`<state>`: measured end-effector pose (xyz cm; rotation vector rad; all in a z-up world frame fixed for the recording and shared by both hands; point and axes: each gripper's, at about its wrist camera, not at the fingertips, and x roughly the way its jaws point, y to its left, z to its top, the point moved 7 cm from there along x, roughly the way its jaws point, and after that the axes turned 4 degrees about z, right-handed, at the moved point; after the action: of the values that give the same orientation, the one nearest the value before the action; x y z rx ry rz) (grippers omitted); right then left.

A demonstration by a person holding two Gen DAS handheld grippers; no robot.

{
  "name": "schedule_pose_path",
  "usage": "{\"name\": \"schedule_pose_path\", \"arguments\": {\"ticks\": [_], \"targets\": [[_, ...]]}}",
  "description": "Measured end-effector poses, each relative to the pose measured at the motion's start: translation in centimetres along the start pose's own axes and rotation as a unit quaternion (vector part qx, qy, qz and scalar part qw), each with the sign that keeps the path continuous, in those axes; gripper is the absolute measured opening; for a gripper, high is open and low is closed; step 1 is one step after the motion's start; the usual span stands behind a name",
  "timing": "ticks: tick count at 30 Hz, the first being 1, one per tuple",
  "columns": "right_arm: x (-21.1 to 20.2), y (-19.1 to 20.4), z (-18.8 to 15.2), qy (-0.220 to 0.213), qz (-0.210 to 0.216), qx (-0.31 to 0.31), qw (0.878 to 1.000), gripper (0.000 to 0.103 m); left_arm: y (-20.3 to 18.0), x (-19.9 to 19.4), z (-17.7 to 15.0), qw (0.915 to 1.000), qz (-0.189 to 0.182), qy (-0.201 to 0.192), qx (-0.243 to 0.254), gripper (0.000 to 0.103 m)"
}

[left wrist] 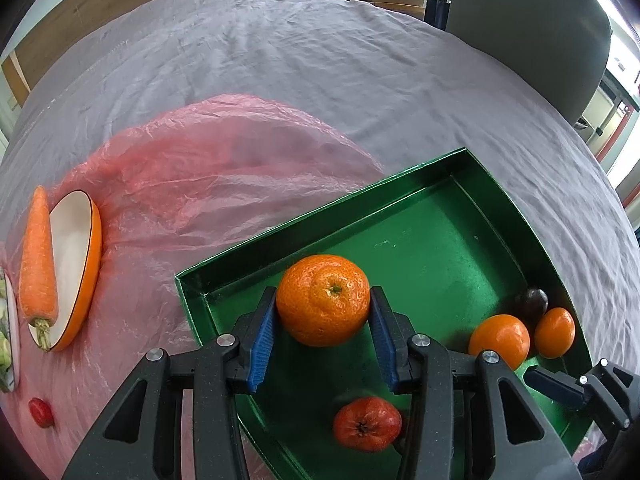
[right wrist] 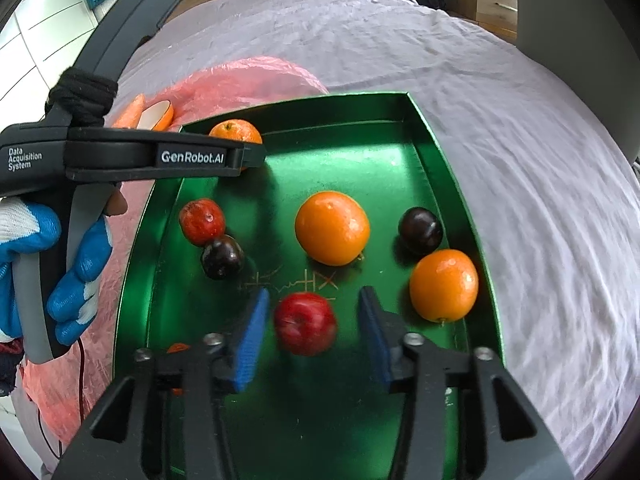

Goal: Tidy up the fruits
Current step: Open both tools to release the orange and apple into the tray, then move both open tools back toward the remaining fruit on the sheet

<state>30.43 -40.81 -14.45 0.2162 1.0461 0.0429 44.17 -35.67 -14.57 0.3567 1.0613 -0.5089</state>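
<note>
The red apple (right wrist: 305,323) lies blurred between the right gripper (right wrist: 313,334)'s wide-spread pads, neither pad touching it; it looks loose and may roll across the slick green tray (right wrist: 424,152) into the orange (right wrist: 332,227) at 12 o'clock or the plum (right wrist: 222,257) at 10 o'clock, which touches a red fruit (right wrist: 201,221). The other risk sits with the left gripper (left wrist: 323,334): it clamps a mandarin (left wrist: 323,299) at a narrow spread above the tray's near-left corner, and a release from that height, or too near the wall, could bounce the fruit out onto the pink plastic sheet (left wrist: 224,184) covering the bed (left wrist: 280,52). The two grippers also work close together over one tray, so a clash is possible. A second orange (right wrist: 444,285) and plum (right wrist: 420,230) rest at 2 o'clock, apart from both grippers. A carrot (left wrist: 38,256) leans against a plate (left wrist: 76,272) outside the tray.
</note>
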Motion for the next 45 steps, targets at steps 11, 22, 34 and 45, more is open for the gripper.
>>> {"name": "schedule_pose_path", "arguments": {"ticks": [11, 22, 34, 45], "targets": [[-2.5, 0.4, -0.3, -0.008, 0.001, 0.001, 1.0, 0.103, -0.6, -3.8, 0.1, 0.9995, -0.007, -0.031, 0.005, 0.05], [-5.8, 1.4, -0.2, -0.034, -0.004, 0.008, 0.999, 0.103, 1.0, -8.7, -1.7, 0.9984, -0.018, -0.051, -0.015, 0.051], [-6.6, 7.7, 0.1, -0.04, 0.036, -0.014, 0.998, 0.103, 7.8, -12.5, -7.9, 0.9959, 0.009, -0.056, -0.07, 0.055], [-5.0, 15.6, -0.3, -0.007, 0.072, -0.069, 0.995, 0.103, 17.1, -13.2, -14.9, 0.9893, 0.055, -0.034, -0.131, 0.055]]}}
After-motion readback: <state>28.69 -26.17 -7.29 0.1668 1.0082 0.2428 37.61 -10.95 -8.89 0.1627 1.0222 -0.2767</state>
